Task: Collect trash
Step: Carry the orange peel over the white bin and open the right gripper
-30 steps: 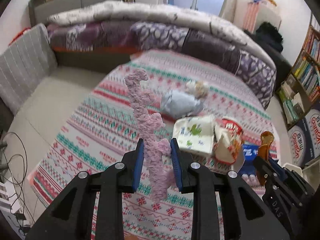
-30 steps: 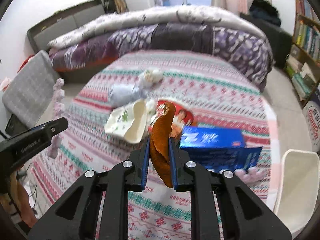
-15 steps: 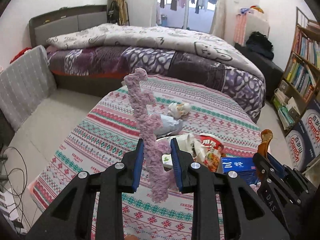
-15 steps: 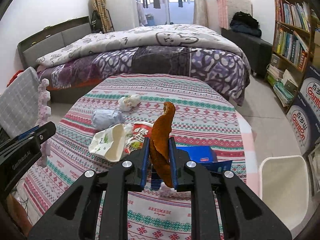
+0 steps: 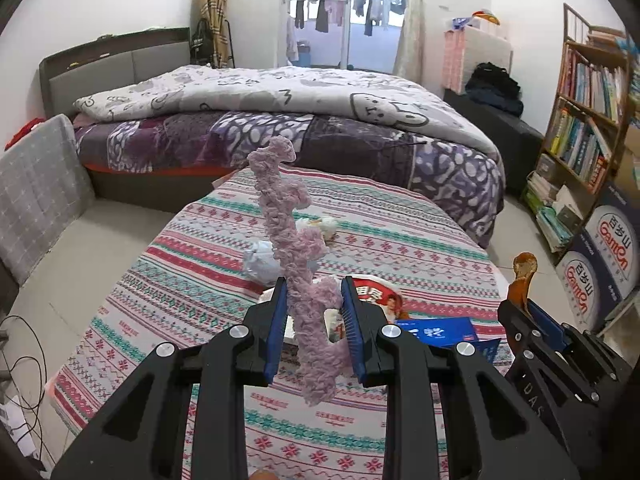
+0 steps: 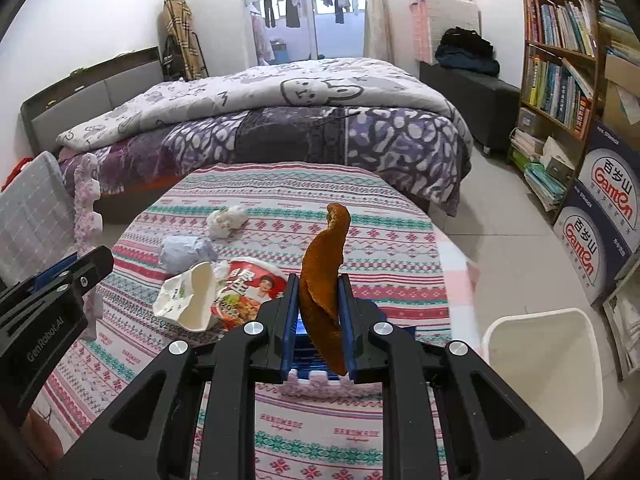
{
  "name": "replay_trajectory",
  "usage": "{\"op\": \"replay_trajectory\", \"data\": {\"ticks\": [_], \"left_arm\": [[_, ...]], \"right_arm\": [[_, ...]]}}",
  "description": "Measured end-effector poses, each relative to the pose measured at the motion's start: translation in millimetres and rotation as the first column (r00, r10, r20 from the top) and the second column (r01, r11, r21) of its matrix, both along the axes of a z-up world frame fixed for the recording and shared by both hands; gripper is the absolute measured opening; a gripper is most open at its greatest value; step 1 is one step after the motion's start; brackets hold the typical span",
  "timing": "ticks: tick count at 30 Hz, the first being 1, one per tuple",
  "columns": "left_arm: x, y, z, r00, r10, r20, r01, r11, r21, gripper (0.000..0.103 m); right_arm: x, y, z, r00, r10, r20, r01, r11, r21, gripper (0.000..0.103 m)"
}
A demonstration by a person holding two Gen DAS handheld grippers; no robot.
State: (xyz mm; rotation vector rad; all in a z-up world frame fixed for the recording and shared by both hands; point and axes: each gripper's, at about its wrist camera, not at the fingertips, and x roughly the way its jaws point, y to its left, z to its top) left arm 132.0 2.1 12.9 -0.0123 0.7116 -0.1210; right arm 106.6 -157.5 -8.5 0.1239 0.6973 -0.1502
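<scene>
Left wrist view. Left gripper (image 5: 313,328) clamped on a pink fuzzy strip (image 5: 289,248), held upright between the blue-padded fingers (image 5: 275,328); strip rises well above the fingertips and hangs a little below them. Raised above a round desk (image 5: 168,300) under a striped patterned cloth. On the desk beyond the strip: a pale blue crumpled wad (image 5: 258,262), a white crumpled wad (image 5: 324,226) farther off, a red instant-noodle cup (image 5: 380,296) just right of the fingers, a blue box (image 5: 438,330) near right. At right edge, the right gripper (image 5: 532,316) with a brown peel (image 5: 522,276) sticking up from it. Far side: bed (image 5: 280,120) with purple and grey covers; bookshelf (image 5: 588,120) at right.

Right wrist view. Right gripper (image 6: 318,322) closed on the brown peel (image 6: 326,276), gripped narrow between both fingers (image 6: 289,320), upper end curling above the fingertips, lower end hanging past them. Below, on the desk (image 6: 380,240): white paper wad (image 6: 226,220) far left, pale blue wad (image 6: 186,250) nearer, torn white wrapper (image 6: 188,296) touching the noodle cup (image 6: 248,290). Part of the blue box (image 6: 300,326) visible behind the fingers. White bin (image 6: 544,376) on the floor near right, beside the desk, apart from it. Left gripper (image 6: 60,296) at left edge, pink strip (image 6: 86,208) rising from it.
</scene>
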Motion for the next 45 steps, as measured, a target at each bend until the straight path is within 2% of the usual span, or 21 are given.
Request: {"op": "replay_trajectory", "data": {"ticks": [12, 22, 27, 35, 39, 42, 45], "left_arm": [[-3.8, -34.3, -3.3, 0.998, -0.060, -0.005, 0.060, 0.998, 0.002, 0.027], [-7.2, -65.0, -9.6, 0.993, -0.121, -0.016, 0.121, 0.993, 0.010, 0.027], [-10.7, -81.9, -14.6, 0.987, -0.160, -0.025, 0.160, 0.987, 0.016, 0.027], [-20.8, -118.0, -24.0, 0.965, -0.256, -0.048, 0.257, 0.966, 0.012, 0.027], [-24.7, -135.1, -27.6, 0.949, -0.307, -0.067, 0.306, 0.952, -0.016, 0.027], [-27.4, -147.9, -30.3, 0.942, -0.328, -0.070, 0.328, 0.945, -0.012, 0.027], [-29.1, -152.4, -33.0, 0.940, -0.332, -0.076, 0.333, 0.943, -0.003, 0.027]], "right_arm": [[-11.5, -30.7, 4.5, 0.998, -0.060, 0.000, 0.060, 0.998, 0.001, 0.018], [-22.0, -64.4, 3.0, 0.987, -0.159, -0.026, 0.159, 0.987, -0.007, 0.019], [-28.9, -86.7, -0.7, 0.972, -0.230, -0.054, 0.229, 0.973, -0.015, 0.020], [-43.3, -135.0, -12.3, 0.930, -0.344, -0.129, 0.353, 0.934, 0.055, 0.021], [-54.3, -152.8, -11.4, 0.905, -0.407, -0.125, 0.415, 0.908, 0.048, 0.043], [-59.1, -164.5, -14.1, 0.891, -0.433, -0.137, 0.441, 0.897, 0.031, 0.052], [-59.2, -174.2, -30.8, 0.876, -0.438, -0.201, 0.455, 0.890, 0.045, 0.055]]}}
